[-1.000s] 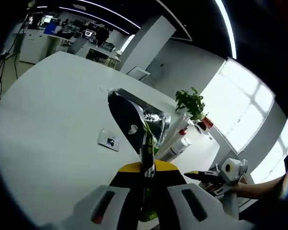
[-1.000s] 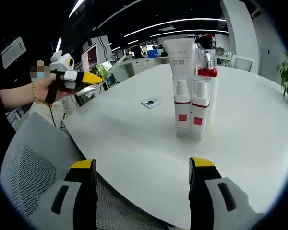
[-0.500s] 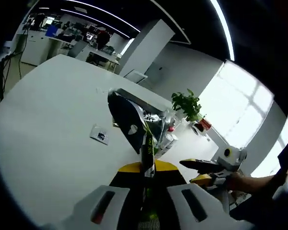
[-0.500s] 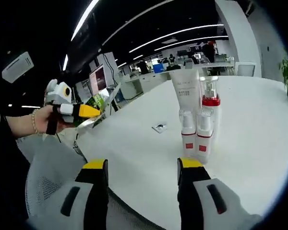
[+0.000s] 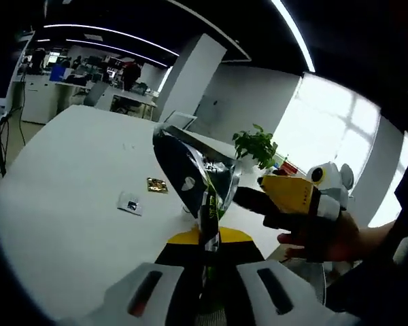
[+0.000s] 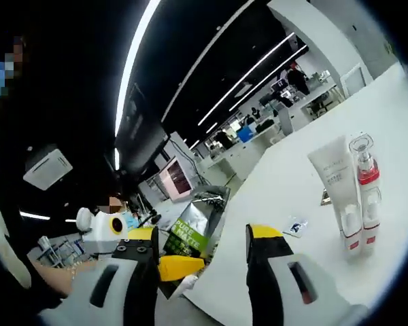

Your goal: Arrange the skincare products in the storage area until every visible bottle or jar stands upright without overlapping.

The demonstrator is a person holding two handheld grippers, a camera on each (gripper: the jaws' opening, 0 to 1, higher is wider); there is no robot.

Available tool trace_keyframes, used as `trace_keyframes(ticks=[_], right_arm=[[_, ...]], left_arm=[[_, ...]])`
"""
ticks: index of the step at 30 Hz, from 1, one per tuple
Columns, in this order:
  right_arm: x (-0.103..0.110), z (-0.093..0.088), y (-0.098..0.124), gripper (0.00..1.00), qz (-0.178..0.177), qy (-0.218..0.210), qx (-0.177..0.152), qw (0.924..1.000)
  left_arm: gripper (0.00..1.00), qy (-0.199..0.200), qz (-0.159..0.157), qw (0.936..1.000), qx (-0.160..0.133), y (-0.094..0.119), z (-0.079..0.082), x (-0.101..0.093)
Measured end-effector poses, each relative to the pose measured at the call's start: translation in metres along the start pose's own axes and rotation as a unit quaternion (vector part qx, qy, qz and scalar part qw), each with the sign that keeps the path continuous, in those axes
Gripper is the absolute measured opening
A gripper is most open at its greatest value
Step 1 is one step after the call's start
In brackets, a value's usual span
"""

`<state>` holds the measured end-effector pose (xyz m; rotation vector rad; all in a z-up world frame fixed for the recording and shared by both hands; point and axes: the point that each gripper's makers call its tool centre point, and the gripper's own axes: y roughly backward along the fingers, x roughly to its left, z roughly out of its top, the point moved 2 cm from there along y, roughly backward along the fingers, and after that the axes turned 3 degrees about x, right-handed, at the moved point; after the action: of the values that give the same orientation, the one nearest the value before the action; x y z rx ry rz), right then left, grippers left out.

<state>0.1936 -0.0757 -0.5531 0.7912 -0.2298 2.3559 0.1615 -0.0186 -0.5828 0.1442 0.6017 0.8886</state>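
Observation:
My left gripper (image 5: 207, 239) is shut on a black and silver foil pouch (image 5: 187, 178) that stands up from its jaws. In the right gripper view the same pouch (image 6: 192, 231) shows a green label, above the left gripper's yellow tip (image 6: 180, 267). My right gripper (image 6: 202, 236) is open with nothing held; in the left gripper view it (image 5: 289, 195) hangs close to the pouch's right side, in a person's hand (image 5: 326, 238). A white tube (image 6: 332, 182), a clear bottle with a red band (image 6: 364, 182) and small white bottles (image 6: 354, 235) stand upright together on the white table (image 6: 394, 129).
Two small flat sachets (image 5: 130, 202) (image 5: 156, 185) lie on the table (image 5: 61, 176) left of the pouch; one sachet (image 6: 296, 226) lies near the bottles. A potted plant (image 5: 255, 144) stands at the far edge. Desks and monitors fill the office behind.
The right gripper has come close to the pouch in the left gripper view. The right gripper view has tilted upward and drawn back from the bottles. The pouch stays clamped.

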Motion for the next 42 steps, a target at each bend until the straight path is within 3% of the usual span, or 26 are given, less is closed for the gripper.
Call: trace_keyframes(ticks=[3,9,10,11,13,16,19,28,32,36,39,42], right_arm=[[-0.004,0.001,-0.004,0.44,-0.021,-0.027,-0.007,0.9994],[0.0,-0.005,-0.006,0.12,-0.033,-0.04,0.001,0.9987],[-0.008,-0.007,-0.003,0.09,-0.063,-0.054,0.009,0.9965],[-0.004,-0.006,-0.003,0.08,-0.049,-0.062,0.01,0.9968],[-0.005,-0.006,0.0,0.06,-0.053,-0.076,0.019,0.9955],[-0.003,0.0,0.003,0.05,-0.023,-0.11,0.004,0.9937],[-0.002,0.0,0.003,0.04,-0.012,-0.115,0.012,0.9932],[0.003,0.013,0.007,0.03,0.049,-0.157,0.009,0.9863],[0.009,0.015,0.008,0.03,0.067,-0.152,0.012,0.9861],[0.003,0.022,0.012,0.02,0.08,-0.166,0.005,0.983],[0.005,0.029,0.016,0.02,0.099,-0.185,-0.002,0.9777],[0.015,0.036,0.018,0.02,0.129,-0.195,-0.005,0.9724]], left_arm=[[0.03,0.001,-0.001,1.0,-0.005,0.003,0.002,-0.005],[0.03,0.0,0.011,0.9999,-0.007,0.0,0.002,-0.012],[0.04,-0.001,0.016,0.9998,-0.007,0.0,0.001,-0.012],[0.04,-0.009,0.018,0.9998,-0.006,0.0,0.0,-0.011],[0.07,-0.013,0.018,0.9997,-0.006,-0.002,-0.002,-0.013],[0.14,-0.015,0.021,0.9996,-0.013,-0.002,-0.003,-0.013],[0.21,-0.017,0.015,0.9997,-0.009,-0.002,-0.002,-0.014],[0.55,-0.032,0.005,0.9994,-0.009,0.009,0.0,-0.004],[0.57,-0.028,-0.03,0.9992,0.004,0.014,-0.001,-0.005],[0.6,-0.019,-0.052,0.9985,-0.002,0.022,0.005,-0.001],[0.69,-0.012,-0.064,0.9978,-0.007,0.025,0.01,0.006],[0.68,-0.002,-0.084,0.9964,-0.009,0.024,0.013,0.011]])
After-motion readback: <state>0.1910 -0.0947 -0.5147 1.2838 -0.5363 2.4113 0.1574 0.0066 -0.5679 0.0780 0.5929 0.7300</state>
